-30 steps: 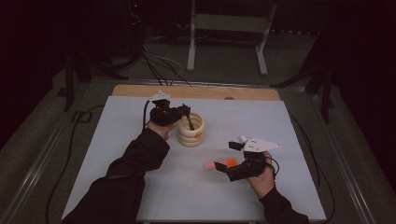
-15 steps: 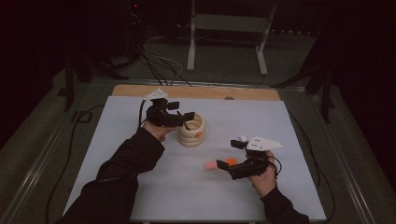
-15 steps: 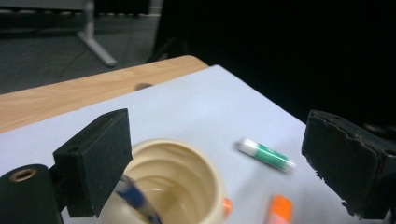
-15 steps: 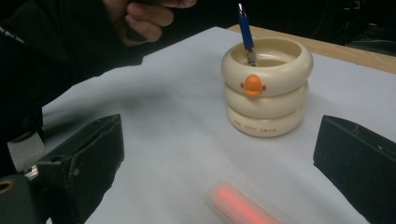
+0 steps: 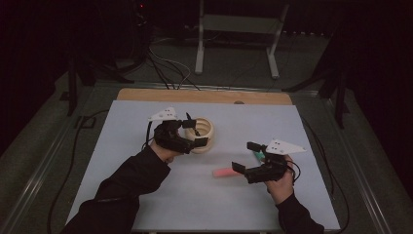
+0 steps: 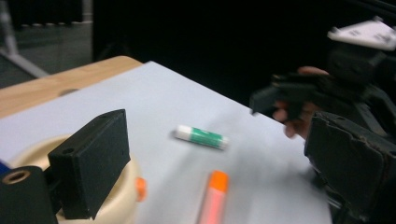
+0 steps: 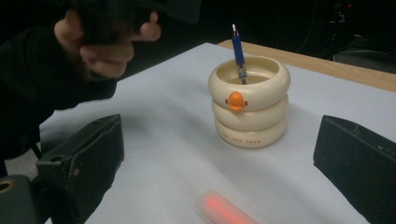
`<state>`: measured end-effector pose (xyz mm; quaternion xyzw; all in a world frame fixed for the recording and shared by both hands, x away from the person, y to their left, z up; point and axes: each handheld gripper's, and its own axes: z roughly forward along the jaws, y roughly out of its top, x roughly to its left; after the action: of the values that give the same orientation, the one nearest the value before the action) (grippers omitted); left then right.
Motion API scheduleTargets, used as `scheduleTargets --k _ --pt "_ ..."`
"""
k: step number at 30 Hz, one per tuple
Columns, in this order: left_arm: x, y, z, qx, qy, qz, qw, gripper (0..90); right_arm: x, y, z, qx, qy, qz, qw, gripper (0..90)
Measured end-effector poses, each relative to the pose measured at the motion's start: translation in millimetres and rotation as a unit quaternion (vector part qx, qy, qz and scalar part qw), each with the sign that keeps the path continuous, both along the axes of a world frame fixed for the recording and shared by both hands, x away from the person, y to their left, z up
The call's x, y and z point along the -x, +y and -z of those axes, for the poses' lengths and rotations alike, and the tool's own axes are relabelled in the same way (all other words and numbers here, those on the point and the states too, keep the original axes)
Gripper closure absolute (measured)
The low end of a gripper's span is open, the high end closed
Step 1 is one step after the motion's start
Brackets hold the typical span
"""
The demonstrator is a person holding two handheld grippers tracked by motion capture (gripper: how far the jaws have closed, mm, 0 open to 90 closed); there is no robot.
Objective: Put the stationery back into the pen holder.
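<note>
While the left hand-held gripper (image 5: 194,133) was poking down into the cream duck-faced pen holder (image 5: 200,135) a second ago, it now sits back toward the person's side, just beside the holder's rim, with its jaws spread and nothing between them. They have just been opening. The blue pen (image 7: 238,50) stands upright inside the holder, leaning on the inner wall, free of any grip.

The right hand-held gripper (image 5: 246,157) has hardly budged. Its jaws are spread too, pointing across the desk (image 5: 146,195) toward the holder, with nothing pinched. The pink-orange marker (image 5: 226,172) lies flat on the desk right in front of it, same spot as before, and the green and white stick (image 6: 201,137) lies just beyond, near the right hand.

As for writing: there's a line of small dark lettering on the bottom ring of the holder in the right gripper view, but I can't make out the words. The green stick has a label as well, too blurry to read in the left gripper view. The holder has 3 stacked rings and an orange beak (image 7: 236,100) on the front.
</note>
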<state>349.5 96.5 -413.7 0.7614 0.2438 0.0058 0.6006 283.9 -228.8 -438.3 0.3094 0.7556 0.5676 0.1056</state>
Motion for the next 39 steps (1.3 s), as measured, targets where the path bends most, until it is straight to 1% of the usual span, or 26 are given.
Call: scheduleTargets --k 2,5,8,10,14,17,19,21,22,24,28,30,32,35,37,39 --pt "4.9 -2.4 5.9 0.000 0.000 0.011 0.9999 7.3 -0.3 -0.9 -0.7 0.000 -0.002 0.002 1.0000 1.7" --pt "9.9 -6.3 13.9 -0.007 -0.001 0.021 0.9998 7.3 -0.1 -1.5 -1.3 0.000 -0.001 0.003 1.0000 1.7" --pt "14.7 -10.9 23.6 -0.017 -0.003 0.030 0.9994 7.3 0.1 -1.4 -1.3 0.000 -0.002 0.002 1.0000 1.7" --pt "17.6 -14.9 30.0 -0.030 -0.007 0.033 0.9990 7.3 -0.4 -1.5 -1.1 0.000 -0.001 0.001 1.0000 1.7" --pt "21.9 -21.9 42.4 -0.049 -0.014 0.045 0.9977 7.4 -0.2 -2.1 -1.8 -0.002 -0.001 0.002 1.0000 1.7" --pt "23.5 -26.0 50.9 -0.057 -0.013 0.054 0.9968 7.3 0.0 -3.1 -2.4 -0.004 -0.002 0.002 1.0000 1.7" --pt "24.8 -29.3 56.4 -0.069 -0.017 0.057 0.9958 7.4 0.1 -3.6 -2.4 -0.004 -0.001 0.003 1.0000 1.7" --pt "25.3 -31.4 60.4 -0.072 -0.014 0.063 0.9953 7.4 0.4 -3.9 -2.8 -0.006 -0.001 0.003 1.0000 1.7" --pt "25.7 -32.8 62.9 -0.079 -0.016 0.065 0.9946 7.4 0.4 -4.0 -3.1 -0.006 -0.001 0.004 1.0000 1.7" --pt "26.2 -35.9 68.1 -0.087 -0.013 0.073 0.9935 7.4 0.0 -4.5 -3.5 -0.008 -0.002 0.004 1.0000 1.6" --pt "26.5 -42.8 78.8 -0.114 -0.012 0.080 0.9902 8.0 -0.3 -5.2 -3.7 -0.008 -0.004 0.005 0.9999 1.7" --pt "25.1 -45.6 83.7 -0.122 -0.004 0.085 0.9888 8.0 -0.4 -5.5 -3.5 -0.008 -0.003 0.005 1.0000 1.7" --pt "23.1 -48.2 87.9 -0.135 0.009 0.089 0.9867 8.0 -0.4 -5.5 -3.3 -0.007 -0.002 0.006 1.0000 1.7" --pt "21.3 -51.4 93.7 -0.156 0.015 0.094 0.9831 8.3 -0.4 -5.8 -3.2 -0.008 -0.002 0.005 1.0000 1.7" --pt "20.6 -53.4 96.8 -0.167 0.012 0.097 0.9811 8.7 -0.2 -5.6 -3.0 -0.008 -0.001 0.005 1.0000 1.7" --pt "19.4 -55.4 99.6 -0.179 0.008 0.097 0.9791 13.2 -0.3 -5.3 -2.7 -0.007 -0.001 0.004 1.0000 1.7"
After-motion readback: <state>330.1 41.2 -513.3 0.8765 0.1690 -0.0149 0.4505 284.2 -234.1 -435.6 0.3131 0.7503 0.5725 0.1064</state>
